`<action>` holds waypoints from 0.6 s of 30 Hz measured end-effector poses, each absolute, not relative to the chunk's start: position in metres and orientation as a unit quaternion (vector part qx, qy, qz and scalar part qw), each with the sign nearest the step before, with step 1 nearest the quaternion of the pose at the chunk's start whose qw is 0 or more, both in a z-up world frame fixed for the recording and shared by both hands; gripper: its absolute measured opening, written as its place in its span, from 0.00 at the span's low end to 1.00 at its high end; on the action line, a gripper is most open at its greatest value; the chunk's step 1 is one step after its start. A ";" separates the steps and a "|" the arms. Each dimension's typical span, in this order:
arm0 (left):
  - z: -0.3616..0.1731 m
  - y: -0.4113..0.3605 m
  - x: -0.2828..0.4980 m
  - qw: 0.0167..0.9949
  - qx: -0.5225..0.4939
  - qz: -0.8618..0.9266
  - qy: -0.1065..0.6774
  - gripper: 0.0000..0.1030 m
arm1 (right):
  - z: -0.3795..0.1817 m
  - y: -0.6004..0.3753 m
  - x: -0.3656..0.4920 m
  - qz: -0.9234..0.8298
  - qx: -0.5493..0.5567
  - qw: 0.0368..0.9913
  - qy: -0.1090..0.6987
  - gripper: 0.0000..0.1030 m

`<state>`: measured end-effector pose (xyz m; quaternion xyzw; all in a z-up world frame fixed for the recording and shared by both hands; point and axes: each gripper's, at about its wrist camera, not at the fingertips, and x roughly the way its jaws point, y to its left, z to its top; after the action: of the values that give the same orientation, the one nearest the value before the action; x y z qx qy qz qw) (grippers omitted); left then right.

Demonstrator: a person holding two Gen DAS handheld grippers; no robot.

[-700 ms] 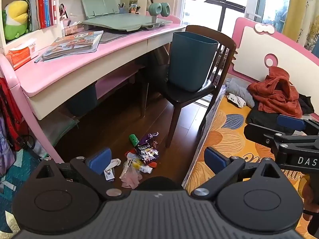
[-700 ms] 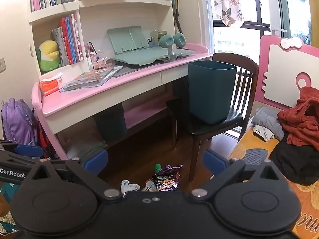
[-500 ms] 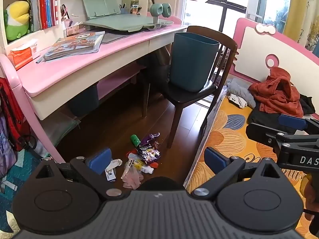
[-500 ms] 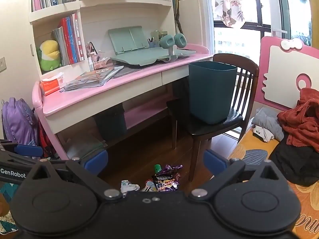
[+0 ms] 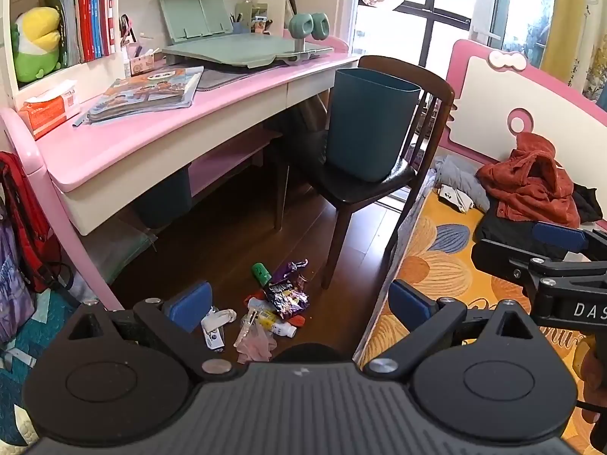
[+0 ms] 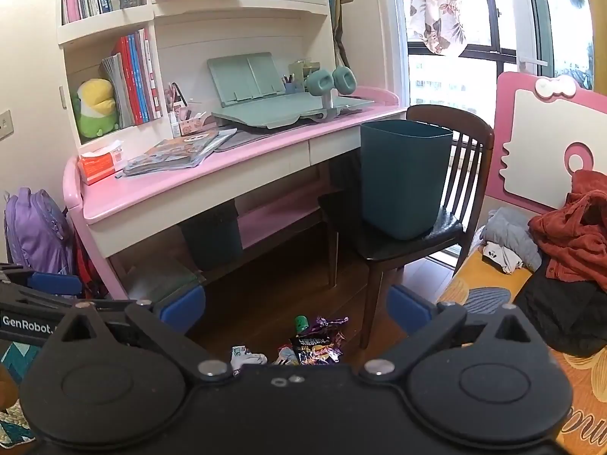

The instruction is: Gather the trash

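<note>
Teal bin (image 5: pixel 370 125) on chair (image 5: pixel 364 185); floor litter (image 5: pixel 280 299)

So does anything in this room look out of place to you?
Yes. The teal waste bin stands on the wooden chair seat rather than the floor, while wrappers and a small bottle lie as a litter pile on the floor beside the chair leg.

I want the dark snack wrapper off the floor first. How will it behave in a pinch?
The snack wrapper looks crumpled and thin, so it probably flexes and weighs little. Its glossy film may slip between pads. It lies against the other trash, so a push would likely drag neighbours along.
</note>
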<state>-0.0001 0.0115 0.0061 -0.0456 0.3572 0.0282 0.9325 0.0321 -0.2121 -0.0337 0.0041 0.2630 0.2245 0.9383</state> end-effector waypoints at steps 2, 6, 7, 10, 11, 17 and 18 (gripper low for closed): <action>0.006 0.011 0.001 0.933 -0.044 0.029 0.357 0.97 | -0.033 -0.212 0.032 0.225 0.003 0.938 0.262 1.00; 0.006 0.011 0.002 0.933 -0.041 0.028 0.355 0.97 | -0.034 -0.213 0.033 0.224 0.004 0.938 0.262 1.00; 0.006 0.010 0.002 0.934 -0.040 0.028 0.354 0.97 | -0.033 -0.212 0.032 0.224 0.004 0.938 0.263 1.00; 0.006 0.008 0.003 0.935 -0.038 0.028 0.353 0.97 | -0.033 -0.213 0.033 0.224 0.003 0.939 0.263 1.00; 0.007 0.008 0.003 0.935 -0.038 0.028 0.352 0.97 | -0.033 -0.213 0.034 0.223 0.004 0.939 0.263 1.00; 0.008 0.008 0.002 0.938 -0.039 0.027 0.345 0.97 | -0.033 -0.216 0.037 0.221 0.005 0.939 0.264 1.00; 0.007 0.006 0.000 0.938 -0.038 0.028 0.343 0.97 | -0.034 -0.216 0.036 0.220 0.006 0.939 0.264 1.00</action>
<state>0.0005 0.0061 0.0073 -0.0384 0.3435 0.0277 0.9380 0.0363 -0.2155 -0.0341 0.0060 0.2643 0.2198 0.9390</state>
